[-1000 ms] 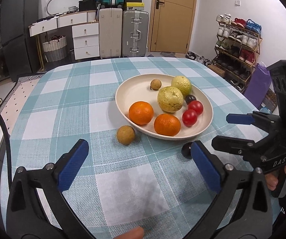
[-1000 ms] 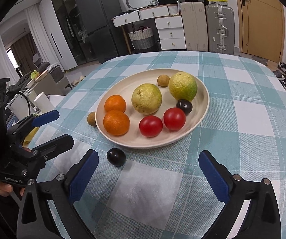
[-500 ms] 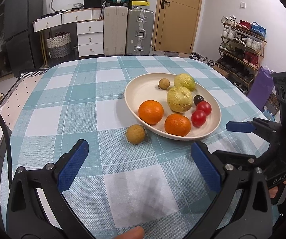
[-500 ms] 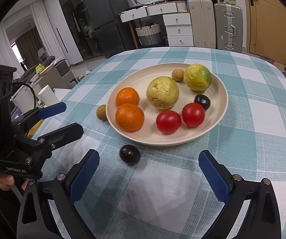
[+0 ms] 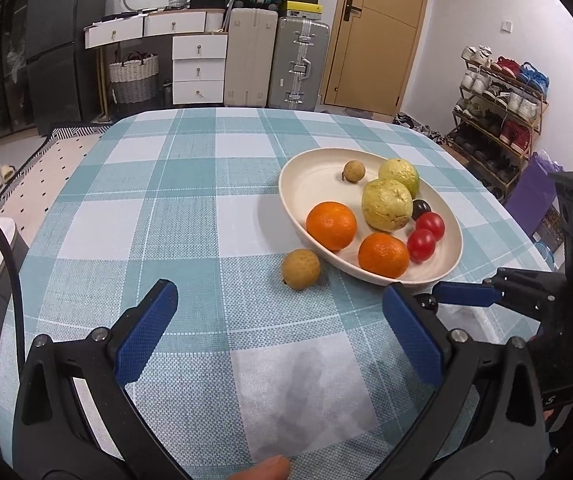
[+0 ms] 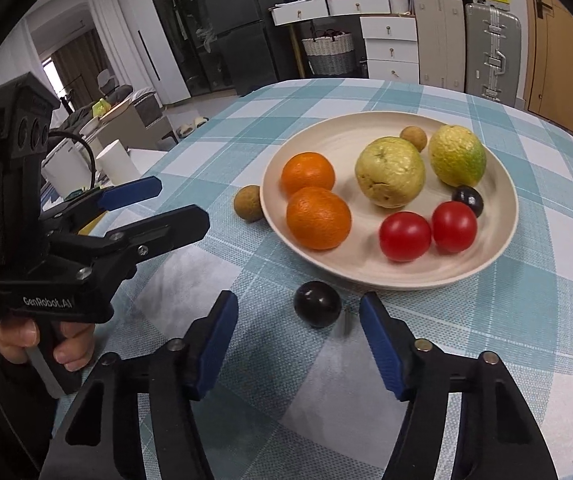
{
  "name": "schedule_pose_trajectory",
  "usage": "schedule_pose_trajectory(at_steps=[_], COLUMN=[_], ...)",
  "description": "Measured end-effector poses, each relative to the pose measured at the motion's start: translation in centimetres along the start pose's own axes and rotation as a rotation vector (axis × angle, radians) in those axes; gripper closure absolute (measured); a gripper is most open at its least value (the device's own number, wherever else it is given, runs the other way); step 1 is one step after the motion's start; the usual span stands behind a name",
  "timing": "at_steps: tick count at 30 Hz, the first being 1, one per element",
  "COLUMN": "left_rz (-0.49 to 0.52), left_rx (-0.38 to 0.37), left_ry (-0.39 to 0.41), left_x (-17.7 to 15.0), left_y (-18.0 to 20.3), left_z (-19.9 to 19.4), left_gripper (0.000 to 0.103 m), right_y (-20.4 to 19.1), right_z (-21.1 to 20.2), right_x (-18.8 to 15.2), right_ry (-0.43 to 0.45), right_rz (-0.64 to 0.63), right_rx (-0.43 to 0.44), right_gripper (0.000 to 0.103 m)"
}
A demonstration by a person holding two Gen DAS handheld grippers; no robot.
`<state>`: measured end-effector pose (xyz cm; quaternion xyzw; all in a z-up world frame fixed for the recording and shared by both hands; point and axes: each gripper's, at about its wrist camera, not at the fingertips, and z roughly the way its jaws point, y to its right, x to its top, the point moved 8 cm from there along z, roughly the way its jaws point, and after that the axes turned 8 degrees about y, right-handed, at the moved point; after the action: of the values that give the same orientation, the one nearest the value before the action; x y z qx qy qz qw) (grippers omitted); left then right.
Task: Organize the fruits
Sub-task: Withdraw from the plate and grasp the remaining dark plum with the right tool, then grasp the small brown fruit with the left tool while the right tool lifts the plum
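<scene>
Checked tablecloth point(image 6: 546, 320), teal and white, covers the table; behind it, upper frame: dark fridge, white drawers, suitcases, a wooden door.

Right-wrist view, left to right:

- Left gripper point(image 6: 170, 204), left edge, held in my left hand point(image 6: 42, 340). Jaws wide apart, nothing between them.
- Brown fruit point(image 6: 248, 203), left of centre, on the cloth, touching or just beside the plate's left rim.
- Dark fruit point(image 6: 317, 304), lower centre, loose on the cloth just below the plate's near rim. Round, so no long axis to line up with.
- Right gripper point(image 6: 298, 340), bottom centre. Its jaws have just been closing and now stand at middling width, one pad on each side of the dark fruit, which lies just ahead of the tips. Neither pad touches it yet.
- Plate point(image 6: 502, 252), centre to right, holding two oranges, two green fruits, two tomatoes, a small brown fruit and a small dark one.

Judgement: the right gripper is much nearer the dark fruit; the left is better placed for the brown fruit. A short push forward, then close.
</scene>
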<state>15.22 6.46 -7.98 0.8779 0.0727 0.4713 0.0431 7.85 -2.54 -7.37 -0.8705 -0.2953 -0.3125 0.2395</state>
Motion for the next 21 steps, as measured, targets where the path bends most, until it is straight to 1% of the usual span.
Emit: schedule_pose_trajectory(at_steps=[2, 3, 4, 12, 14, 16, 21], left_rz=[-0.002, -0.002, -0.001, 0.002, 0.003, 0.006, 0.019], left_rx=[0.000, 0.000, -0.001, -0.001, -0.003, 0.000, 0.001], left_ry=[-0.001, -0.002, -0.003, -0.007, -0.007, -0.008, -0.010], left_x=[-0.1, -0.1, -0.1, -0.2, -0.2, -0.2, -0.2], left_y=[-0.1, 0.0, 0.0, 0.1, 0.1, 0.1, 0.3], left_z=[0.1, 0.1, 0.1, 0.2, 0.2, 0.2, 0.3], left_gripper=[0.001, 0.001, 0.001, 0.001, 0.001, 0.001, 0.001], right_y=[-0.2, -0.2, -0.1, 0.5, 0.6, 0.7, 0.9], right_z=[0.2, 0.4, 0.5, 0.5, 0.4, 0.4, 0.0], right_x=[0.0, -0.1, -0.1, 0.1, 0.0, 0.0, -0.1], right_ry=[-0.007, -0.012, -0.015, -0.009, -0.007, -0.006, 0.002], right_rz=[-0.010, -0.013, -0.013, -0.007, -0.006, -0.010, 0.000], right_rx=[-0.005, -0.013, -0.019, -0.052, -0.056, -0.058, -0.049], right_gripper=[0.044, 0.045, 0.049, 0.063, 0.070, 0.074, 0.076])
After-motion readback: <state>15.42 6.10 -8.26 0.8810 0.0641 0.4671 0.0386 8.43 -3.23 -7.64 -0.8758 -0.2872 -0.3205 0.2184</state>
